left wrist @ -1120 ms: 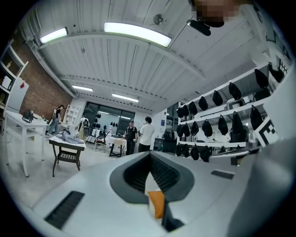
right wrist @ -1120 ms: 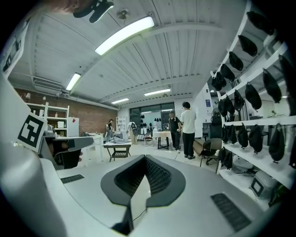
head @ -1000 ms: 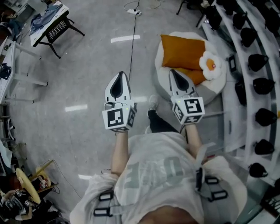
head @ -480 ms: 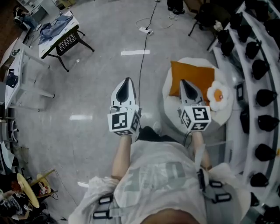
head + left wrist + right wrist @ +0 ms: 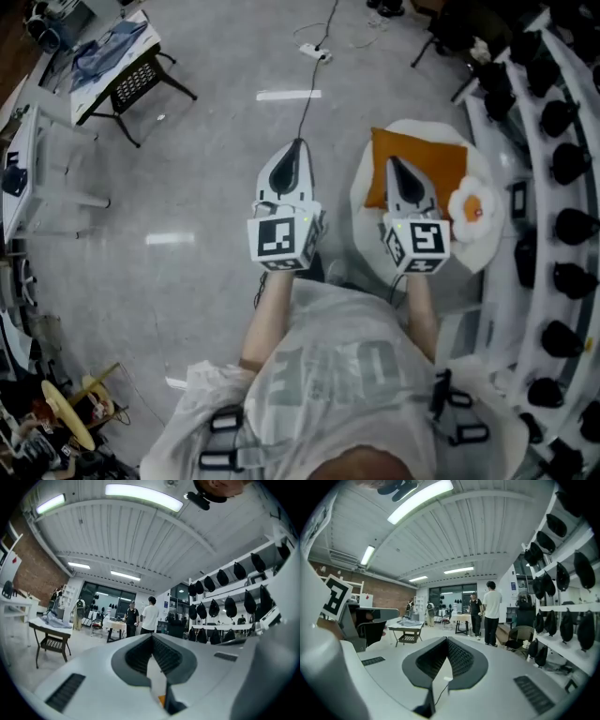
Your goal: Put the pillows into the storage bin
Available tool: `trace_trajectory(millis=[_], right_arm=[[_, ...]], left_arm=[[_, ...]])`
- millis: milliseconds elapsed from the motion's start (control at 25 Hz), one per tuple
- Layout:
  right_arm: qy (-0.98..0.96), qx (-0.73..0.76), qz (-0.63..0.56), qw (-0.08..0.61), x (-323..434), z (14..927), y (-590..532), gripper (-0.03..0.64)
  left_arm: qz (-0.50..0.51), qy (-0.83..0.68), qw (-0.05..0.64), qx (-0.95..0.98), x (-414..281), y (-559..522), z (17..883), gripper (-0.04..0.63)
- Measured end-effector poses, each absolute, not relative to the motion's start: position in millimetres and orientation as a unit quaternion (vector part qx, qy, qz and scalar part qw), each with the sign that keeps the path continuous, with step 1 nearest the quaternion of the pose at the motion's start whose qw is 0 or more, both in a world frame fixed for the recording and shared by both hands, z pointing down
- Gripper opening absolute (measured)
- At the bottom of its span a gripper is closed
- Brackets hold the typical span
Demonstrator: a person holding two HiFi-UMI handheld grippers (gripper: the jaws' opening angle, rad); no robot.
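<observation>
The orange pillow [image 5: 427,161] and the fried-egg pillow [image 5: 472,212] are lying side by side, edges touching, on a round white base [image 5: 367,202] on the floor [image 5: 206,187]. Whether that base is the storage bin, I can't tell. The left hand-held gripper [image 5: 297,143] is hovering over bare floor, jaws pressed together and gripping nothing. The right hand-held gripper [image 5: 392,161] is hanging above the orange pillow, jaws together too and carrying nothing.
</observation>
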State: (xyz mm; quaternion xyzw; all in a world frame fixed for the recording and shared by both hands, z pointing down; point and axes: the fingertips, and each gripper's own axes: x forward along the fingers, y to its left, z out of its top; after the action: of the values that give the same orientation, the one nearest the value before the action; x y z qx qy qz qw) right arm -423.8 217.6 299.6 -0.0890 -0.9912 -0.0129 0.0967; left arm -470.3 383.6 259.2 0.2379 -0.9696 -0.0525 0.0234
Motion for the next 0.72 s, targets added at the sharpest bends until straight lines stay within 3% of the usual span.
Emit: trace_trajectory(millis=[320,720], right_arm=[[-0.992,-0.042,0.045,0.106,-532,326,221,0.009],[-0.995,0.012,0.028,0.091,-550,341,182,0.009]], left_arm=[[-0.076,-0.946,0.064,0.307,-572,357,301,0.008],[-0.026,-0.938,0.044,0.343,-635,326,302,0.008]])
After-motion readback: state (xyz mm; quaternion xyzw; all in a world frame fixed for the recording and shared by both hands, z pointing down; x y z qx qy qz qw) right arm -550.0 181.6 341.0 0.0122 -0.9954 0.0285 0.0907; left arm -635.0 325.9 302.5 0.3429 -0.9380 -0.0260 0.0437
